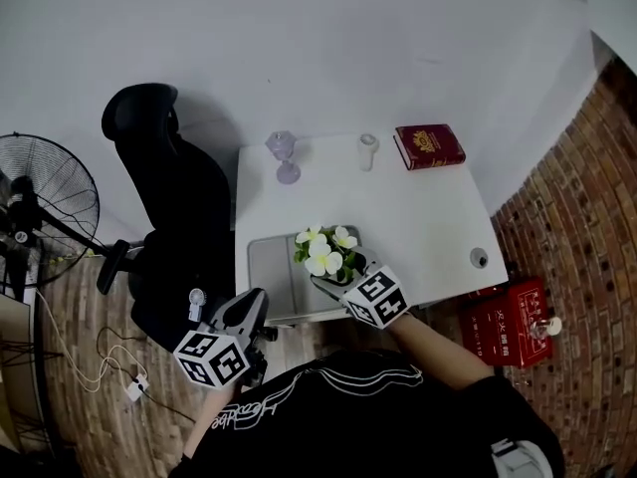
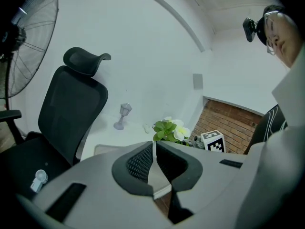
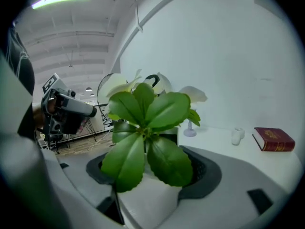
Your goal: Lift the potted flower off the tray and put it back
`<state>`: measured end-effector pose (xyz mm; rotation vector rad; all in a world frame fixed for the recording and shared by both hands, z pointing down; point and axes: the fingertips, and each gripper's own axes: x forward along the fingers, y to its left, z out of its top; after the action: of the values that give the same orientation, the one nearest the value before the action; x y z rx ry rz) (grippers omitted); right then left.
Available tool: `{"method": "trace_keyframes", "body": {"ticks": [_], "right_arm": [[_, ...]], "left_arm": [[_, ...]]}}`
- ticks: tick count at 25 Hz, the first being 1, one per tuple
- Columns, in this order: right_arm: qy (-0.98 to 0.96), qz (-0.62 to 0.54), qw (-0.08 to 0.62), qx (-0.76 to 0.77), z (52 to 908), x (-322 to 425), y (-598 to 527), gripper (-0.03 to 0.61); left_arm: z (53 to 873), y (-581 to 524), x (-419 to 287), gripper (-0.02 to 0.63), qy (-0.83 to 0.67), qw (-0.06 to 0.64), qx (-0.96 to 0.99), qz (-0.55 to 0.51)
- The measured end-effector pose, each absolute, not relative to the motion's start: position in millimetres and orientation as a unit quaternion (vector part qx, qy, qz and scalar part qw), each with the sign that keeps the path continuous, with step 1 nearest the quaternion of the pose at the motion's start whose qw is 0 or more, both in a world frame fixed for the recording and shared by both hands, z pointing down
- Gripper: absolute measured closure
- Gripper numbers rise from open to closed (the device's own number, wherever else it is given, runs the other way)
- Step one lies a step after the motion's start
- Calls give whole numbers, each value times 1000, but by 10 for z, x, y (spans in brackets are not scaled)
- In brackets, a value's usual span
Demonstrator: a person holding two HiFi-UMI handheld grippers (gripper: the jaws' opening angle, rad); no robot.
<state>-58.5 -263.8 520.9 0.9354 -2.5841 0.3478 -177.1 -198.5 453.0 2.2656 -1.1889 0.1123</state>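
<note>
White table [image 1: 418, 227]: we see the white-bloomed potted flower [image 1: 323, 255] clamped by the down-tilted right gripper [image 1: 335, 281] at the tray [image 1: 267, 272] edge; the left gripper [image 2: 153, 165] has its jaws together.

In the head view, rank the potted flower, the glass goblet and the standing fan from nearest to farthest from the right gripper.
1. potted flower, held in the right gripper.
2. goblet, at the table's far side.
3. fan, on the floor, far left.

mid & right of table [image 1: 428, 227] bare, wide room to pass. far edge lined w/ goblet [image 1: 284, 154], small cup [image 1: 367, 150], red book [image 1: 429, 146], gaps btw them. black chair [image 1: 174, 207] crowds table's left side. potted flower [image 1: 328, 252] blocks tray [image 1: 271, 267] at its right edge.
</note>
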Motion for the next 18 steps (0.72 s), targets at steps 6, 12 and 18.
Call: {"method": "trace_keyframes", "body": {"ticks": [6,12,18], "right_arm": [[-910,140,217,325,5587,-654,-2867,235],[-903,157,248,314,5927,-722,-2953,235],[-896,153,275,313,6124,-777,-2982,235]], "left_arm": [[4579,-2181,-1938,568,-467,289,835,42],[4666,-2296,-1930,568,-469,295,831,38],[4711,-2377,-2043,568,-477,299,825,39]]}}
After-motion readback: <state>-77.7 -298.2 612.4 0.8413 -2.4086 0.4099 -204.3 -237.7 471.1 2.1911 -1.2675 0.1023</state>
